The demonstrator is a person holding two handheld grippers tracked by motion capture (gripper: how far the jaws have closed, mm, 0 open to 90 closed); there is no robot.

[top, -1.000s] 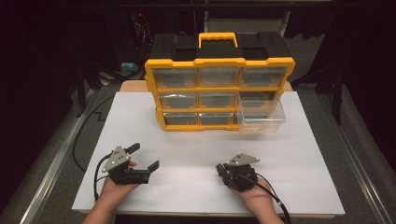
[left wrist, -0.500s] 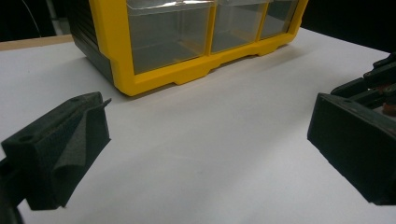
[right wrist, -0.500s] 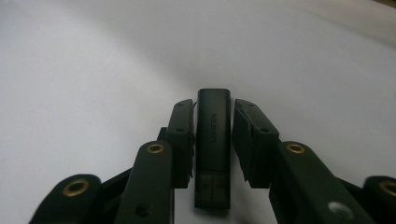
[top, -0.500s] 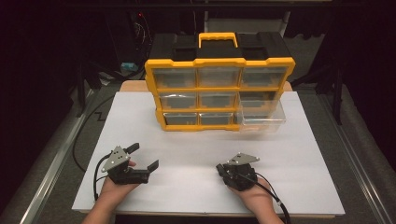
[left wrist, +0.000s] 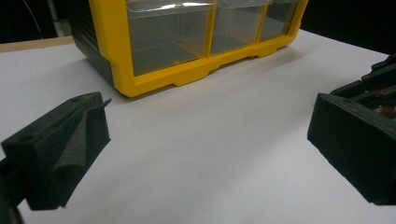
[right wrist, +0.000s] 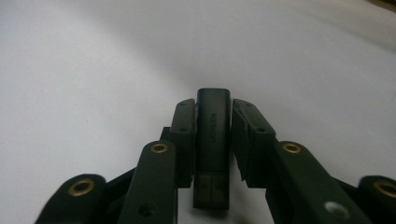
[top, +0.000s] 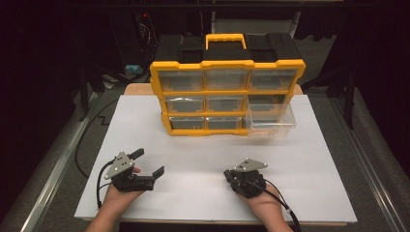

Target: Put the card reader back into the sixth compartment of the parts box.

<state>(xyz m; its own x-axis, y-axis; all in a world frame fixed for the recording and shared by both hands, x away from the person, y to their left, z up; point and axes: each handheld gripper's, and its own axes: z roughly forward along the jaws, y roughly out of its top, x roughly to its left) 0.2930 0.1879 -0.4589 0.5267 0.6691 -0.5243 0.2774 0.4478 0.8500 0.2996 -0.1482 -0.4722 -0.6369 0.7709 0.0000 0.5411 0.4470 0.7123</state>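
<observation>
A yellow plastic organiser box (top: 227, 92) with a black body and a yellow carry handle (top: 226, 39) stands upright at the far middle of the white tabletop (top: 193, 154). Its front holds three rows of clear plastic drawers — all pushed in but one. That clear drawer (top: 270, 123), at the bottom right, sticks out toward the near side. Beneath the white top, a pale wooden board (top: 138, 89) shows at the far edge

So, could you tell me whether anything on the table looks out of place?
Yes: the bottom-right clear drawer of the yellow organizer is pulled out, while the rest sit flush. Otherwise nothing stands out.
</observation>
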